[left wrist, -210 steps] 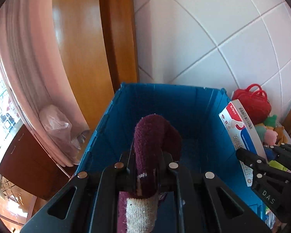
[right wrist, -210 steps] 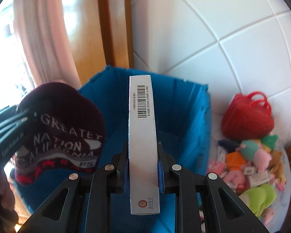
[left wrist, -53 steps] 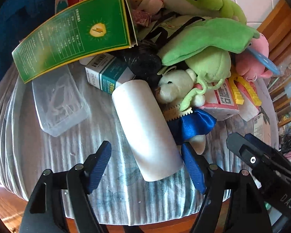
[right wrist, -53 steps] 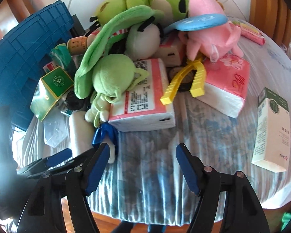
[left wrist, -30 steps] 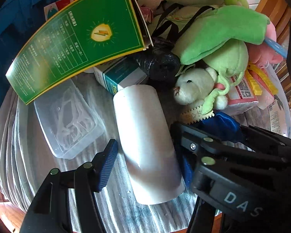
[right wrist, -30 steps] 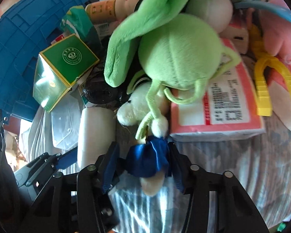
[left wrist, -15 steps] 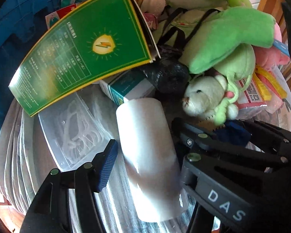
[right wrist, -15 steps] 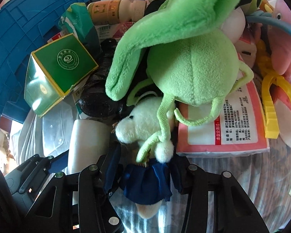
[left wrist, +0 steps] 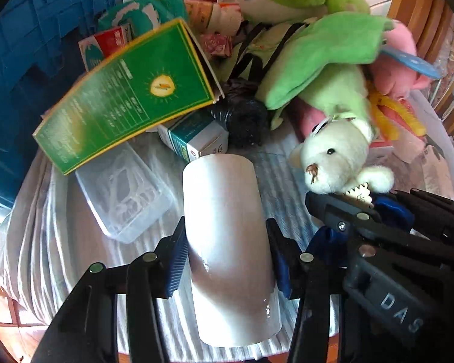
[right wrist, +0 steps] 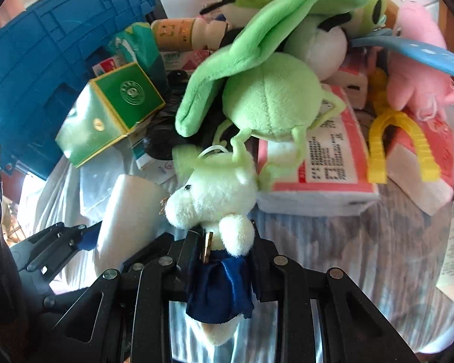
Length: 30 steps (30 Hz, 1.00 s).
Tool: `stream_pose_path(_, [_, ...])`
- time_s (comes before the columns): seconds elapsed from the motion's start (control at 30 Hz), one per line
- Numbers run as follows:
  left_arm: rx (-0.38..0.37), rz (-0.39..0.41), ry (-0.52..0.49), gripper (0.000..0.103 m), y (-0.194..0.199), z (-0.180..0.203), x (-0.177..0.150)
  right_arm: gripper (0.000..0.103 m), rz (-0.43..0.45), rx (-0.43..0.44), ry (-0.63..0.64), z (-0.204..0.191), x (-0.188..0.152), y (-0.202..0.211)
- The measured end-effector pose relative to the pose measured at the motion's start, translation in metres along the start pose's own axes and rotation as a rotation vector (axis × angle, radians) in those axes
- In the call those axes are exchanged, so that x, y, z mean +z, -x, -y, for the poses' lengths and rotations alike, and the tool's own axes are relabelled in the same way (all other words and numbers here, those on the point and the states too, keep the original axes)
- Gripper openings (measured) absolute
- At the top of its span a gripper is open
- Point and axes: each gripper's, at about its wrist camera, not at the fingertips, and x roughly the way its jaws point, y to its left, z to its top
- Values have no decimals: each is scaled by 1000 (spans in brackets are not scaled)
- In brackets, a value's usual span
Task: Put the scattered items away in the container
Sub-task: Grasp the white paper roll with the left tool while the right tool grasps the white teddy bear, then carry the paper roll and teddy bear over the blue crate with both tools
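Observation:
My left gripper (left wrist: 227,248) is shut on a white cylinder (left wrist: 227,236) that lies on the striped cloth, one pad on each side. My right gripper (right wrist: 223,251) is shut on a small white teddy bear (right wrist: 214,196) in a blue satin dress and holds it by the body. The bear also shows in the left wrist view (left wrist: 335,154), to the right of the cylinder. The blue crate (right wrist: 45,48) stands at the far left; it also shows in the left wrist view (left wrist: 21,69).
A pile crowds the table: green box (left wrist: 127,93), clear plastic case (left wrist: 124,193), small teal carton (left wrist: 196,139), black bag (left wrist: 245,118), green frog plush (right wrist: 266,96), pink plush (right wrist: 420,69), tissue pack (right wrist: 320,163), yellow clip (right wrist: 399,145), bottle (right wrist: 181,34).
Both grippers have closed: the left on the white cylinder, the right on the teddy bear. The bear has come up slightly from under the green plush.

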Motion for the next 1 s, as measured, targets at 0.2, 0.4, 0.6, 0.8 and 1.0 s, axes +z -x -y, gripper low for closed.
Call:
stream_pose_path(0.2, [29,63,-3,48,55,-18,-5,27,49,-3,-4,13,-4,38])
stream_pose_path(0.4, [43,197,21,48,94,-31,64,27,158,-36,42,-5,14,93])
stream_pose_path(0.6, [33,325,17,48,148,-40,92,27,266,-58,98,-38,52,150])
stream_pose_path(0.8, [-4,450,-45,48,210,-83,100,27,397,-84,111,-106,77,184])
stream_pose_path(1.0, [-43,538,-110,48,249,-142,125,27,485,-135,99,-178,101,199])
